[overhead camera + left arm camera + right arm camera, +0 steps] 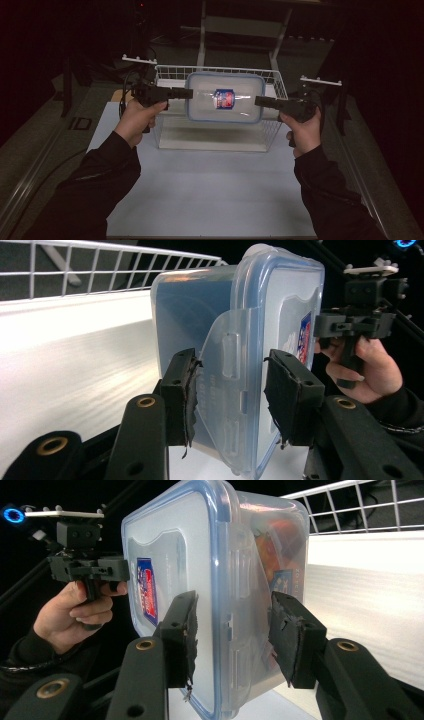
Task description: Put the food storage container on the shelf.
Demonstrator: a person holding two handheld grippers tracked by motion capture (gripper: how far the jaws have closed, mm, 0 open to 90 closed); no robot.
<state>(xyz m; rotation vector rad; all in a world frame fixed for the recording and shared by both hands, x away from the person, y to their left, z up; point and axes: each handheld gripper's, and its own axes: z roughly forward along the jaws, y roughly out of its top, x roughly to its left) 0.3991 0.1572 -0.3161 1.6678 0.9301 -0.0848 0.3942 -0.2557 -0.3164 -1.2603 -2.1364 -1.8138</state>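
A clear plastic food box (225, 97) with a blue-rimmed lid and a red and blue label hangs above the white wire basket (170, 70), lid turned toward the camera. My left gripper (187, 93) is shut on its left end and my right gripper (257, 101) on its right end. In the left gripper view the pads (182, 395) clamp the box (240, 330) over a lid latch, and the right gripper (355, 322) shows beyond it. In the right gripper view the jaws clamp the box (200, 570) at its other end, and coloured contents show inside.
The basket has a white floor (210, 137) and wire walls (100, 265), and stands at the back of a white table (200, 190). Dark surroundings and a metal frame (202, 30) lie behind it. A grey strip (30, 165) runs along the table's left side.
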